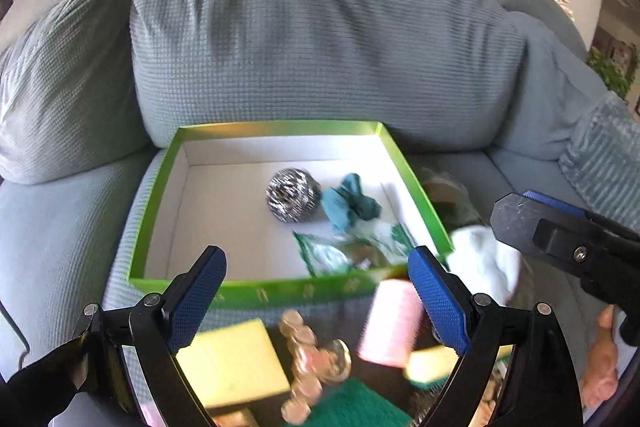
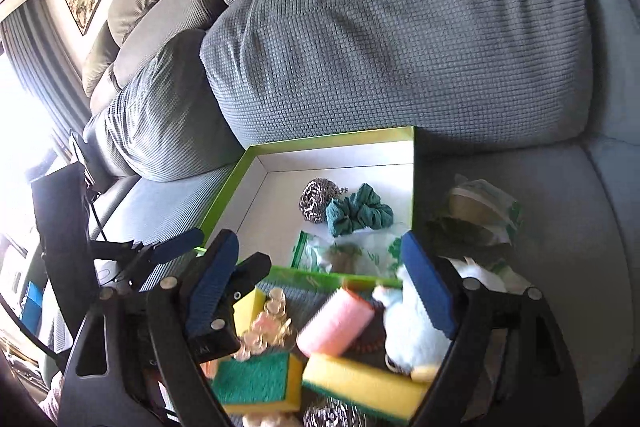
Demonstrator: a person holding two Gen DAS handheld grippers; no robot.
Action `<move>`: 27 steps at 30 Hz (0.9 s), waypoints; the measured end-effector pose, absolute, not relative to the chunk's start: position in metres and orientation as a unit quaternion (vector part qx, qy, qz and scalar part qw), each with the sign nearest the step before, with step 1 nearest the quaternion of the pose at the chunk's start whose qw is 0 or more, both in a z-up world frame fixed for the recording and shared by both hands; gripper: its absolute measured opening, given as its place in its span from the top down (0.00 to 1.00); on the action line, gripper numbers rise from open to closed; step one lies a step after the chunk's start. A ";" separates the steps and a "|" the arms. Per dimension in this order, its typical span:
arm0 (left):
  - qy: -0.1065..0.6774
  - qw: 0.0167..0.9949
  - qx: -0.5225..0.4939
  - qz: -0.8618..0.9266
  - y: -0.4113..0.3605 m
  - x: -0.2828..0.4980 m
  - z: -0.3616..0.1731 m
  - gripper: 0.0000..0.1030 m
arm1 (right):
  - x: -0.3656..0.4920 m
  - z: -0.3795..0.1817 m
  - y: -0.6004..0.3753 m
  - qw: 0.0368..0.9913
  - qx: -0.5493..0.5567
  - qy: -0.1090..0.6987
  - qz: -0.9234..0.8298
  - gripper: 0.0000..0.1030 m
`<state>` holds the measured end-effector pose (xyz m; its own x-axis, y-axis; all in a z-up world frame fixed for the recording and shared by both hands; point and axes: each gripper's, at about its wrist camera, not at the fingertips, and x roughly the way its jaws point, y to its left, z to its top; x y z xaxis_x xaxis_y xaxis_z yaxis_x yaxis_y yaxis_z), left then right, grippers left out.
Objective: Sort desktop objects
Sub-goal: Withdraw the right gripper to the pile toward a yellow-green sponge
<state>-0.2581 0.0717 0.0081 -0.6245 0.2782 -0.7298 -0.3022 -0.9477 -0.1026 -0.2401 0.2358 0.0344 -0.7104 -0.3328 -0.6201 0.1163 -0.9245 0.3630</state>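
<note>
Left gripper [image 1: 318, 301] spread wide, nothing clamped; right gripper [image 2: 326, 285] likewise spread, empty. Green box [image 1: 256, 291] mid-frame on grey sofa [image 1: 60, 235], holding steel scourer [image 1: 293, 194], teal scrunchie [image 1: 350, 203], green-printed bag [image 1: 328, 255]. Lower frame, in front of box: pink roller [image 2: 336, 323], yellow-green sponges [image 2: 256, 381], pale blue plush [image 2: 416, 331]. Another bag [image 2: 484, 207] right of box.

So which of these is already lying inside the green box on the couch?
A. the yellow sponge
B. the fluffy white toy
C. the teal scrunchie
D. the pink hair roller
C: the teal scrunchie lies on the white floor of the green box, next to a steel scourer; the roller, the sponges and the toy sit outside its front wall.
</note>
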 end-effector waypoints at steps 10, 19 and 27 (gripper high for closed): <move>0.045 0.198 -0.389 0.899 0.087 -0.209 0.007 0.10 | -0.183 0.030 0.253 0.105 0.355 -0.142 -0.918 0.18; 0.071 0.217 -0.368 0.901 0.107 -0.167 0.000 0.10 | -0.143 0.013 0.260 0.081 0.364 -0.141 -0.917 0.18; 0.078 0.230 -0.369 0.897 0.114 -0.148 -0.004 0.10 | -0.123 0.003 0.265 0.078 0.376 -0.147 -0.912 0.18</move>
<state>-0.1482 0.1139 -0.0044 -0.6227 0.3545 -0.6976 -0.4695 -0.8824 -0.0294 -0.1233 0.2649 0.0033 -0.7058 -0.2531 -0.6617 0.0316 -0.9443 0.3275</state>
